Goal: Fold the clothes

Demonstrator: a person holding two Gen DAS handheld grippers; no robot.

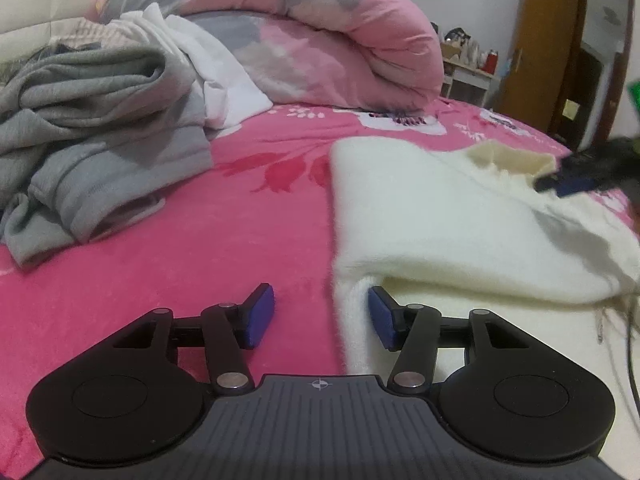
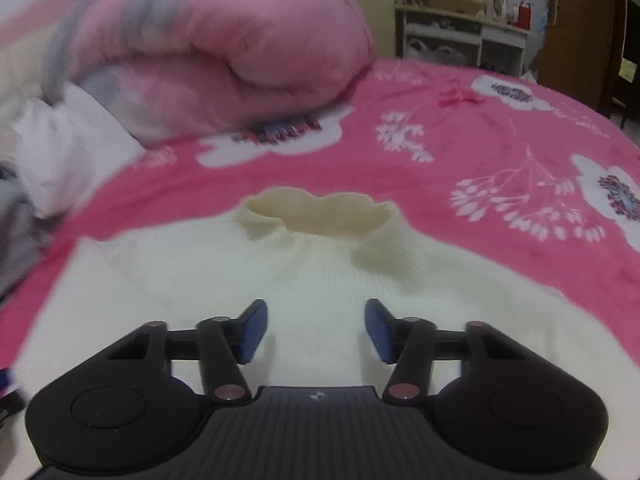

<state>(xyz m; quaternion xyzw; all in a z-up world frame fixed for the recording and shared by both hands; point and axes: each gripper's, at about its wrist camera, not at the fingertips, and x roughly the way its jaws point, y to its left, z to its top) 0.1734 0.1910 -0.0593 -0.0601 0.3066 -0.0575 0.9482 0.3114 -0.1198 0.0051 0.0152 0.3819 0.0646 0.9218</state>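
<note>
Your left tool [image 1: 321, 316] stands partly open with nothing pinched; the sweater's [image 1: 440, 224] folded edge lies between its pads, touching the right one. Ahead to its left sits a grey pile [image 1: 100, 128] on the bed [image 1: 224, 248]. Your right tool [image 2: 316, 330] hovers partly open and empty over the sweater, the collar [image 2: 320, 216] straight ahead, the quilt [image 2: 224, 52] beyond.

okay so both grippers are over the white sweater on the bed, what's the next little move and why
Probably ease the left gripper forward and close on the folded edge of the white sweater. Its jaws stand open astride that edge, pads not pressing. The right gripper hovers open below the collar.
</note>
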